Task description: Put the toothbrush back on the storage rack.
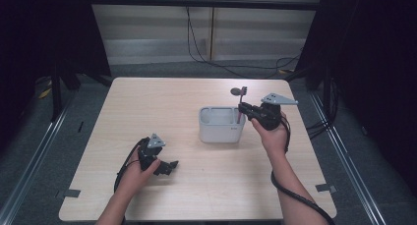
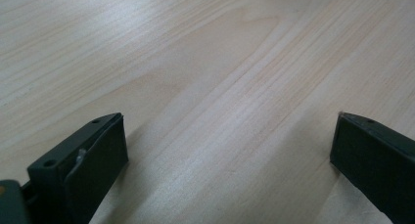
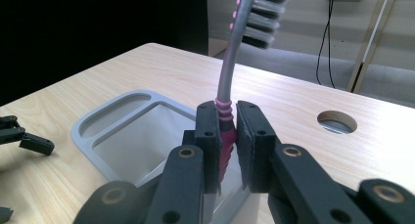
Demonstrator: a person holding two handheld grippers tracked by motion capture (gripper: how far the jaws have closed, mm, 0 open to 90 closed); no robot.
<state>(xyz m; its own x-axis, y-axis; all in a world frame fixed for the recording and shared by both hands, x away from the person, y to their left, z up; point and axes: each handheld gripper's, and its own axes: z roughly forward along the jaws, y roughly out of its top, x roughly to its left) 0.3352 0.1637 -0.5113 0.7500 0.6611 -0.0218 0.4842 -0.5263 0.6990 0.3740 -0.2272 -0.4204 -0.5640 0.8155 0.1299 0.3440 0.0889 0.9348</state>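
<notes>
A toothbrush (image 3: 226, 121) with a pink grip, grey neck and dark bristled head (image 1: 239, 91) stands upright, my right gripper (image 3: 226, 131) shut on its pink grip. Its lower end hangs over the right part of a grey holder box (image 1: 220, 131); whether it touches the bottom I cannot tell. In the high view my right gripper (image 1: 242, 108) sits at the box's right rim. My left gripper (image 1: 173, 165) rests low on the table at the front left, jaws wide apart with bare wood (image 2: 230, 136) between them.
The light wooden table (image 1: 162, 102) has a round cable hole (image 3: 336, 121) near its far right side. The grey box (image 3: 122, 131) has a narrow slot beside its larger compartment. Dark curtains flank the table, and cables hang down the back wall.
</notes>
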